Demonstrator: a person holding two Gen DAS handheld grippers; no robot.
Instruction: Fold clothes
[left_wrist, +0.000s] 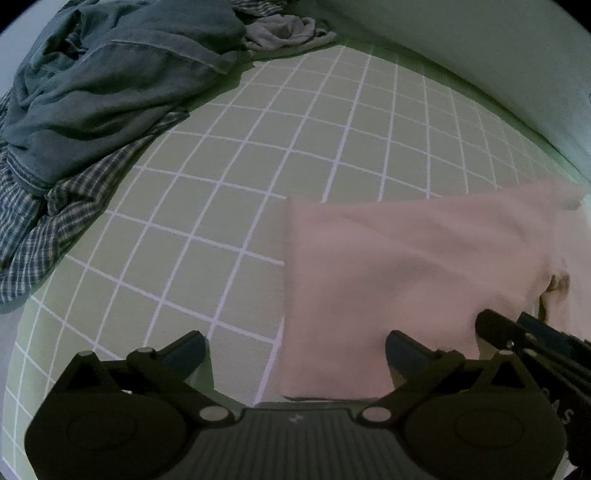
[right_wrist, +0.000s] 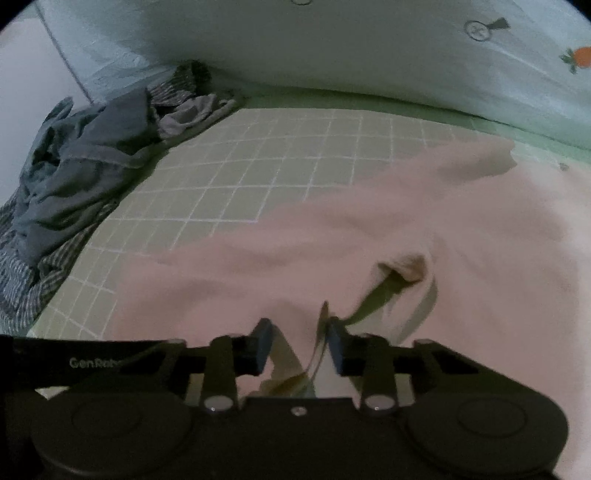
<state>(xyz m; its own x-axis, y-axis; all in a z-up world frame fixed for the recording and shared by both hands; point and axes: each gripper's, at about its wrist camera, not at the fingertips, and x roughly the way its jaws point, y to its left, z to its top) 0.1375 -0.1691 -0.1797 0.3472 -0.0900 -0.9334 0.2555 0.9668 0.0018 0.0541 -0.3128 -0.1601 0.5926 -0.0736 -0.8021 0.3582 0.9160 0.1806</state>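
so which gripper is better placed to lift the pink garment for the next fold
Right. The right gripper has its jaws narrowed around a raised fold of the pink garment, though a gap still shows. The left gripper is wide open with only the garment's edge between its fingers.

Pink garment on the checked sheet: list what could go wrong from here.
1. The right gripper has narrowed around a fold of the pink garment, but a gap shows between the pads; a lift now may slip or take only one layer.
2. The left gripper is wide open at the garment's edge, so that side is loose and could drag askew.
3. The pile of unfolded clothes lies close by; a wide sweep might snag it.
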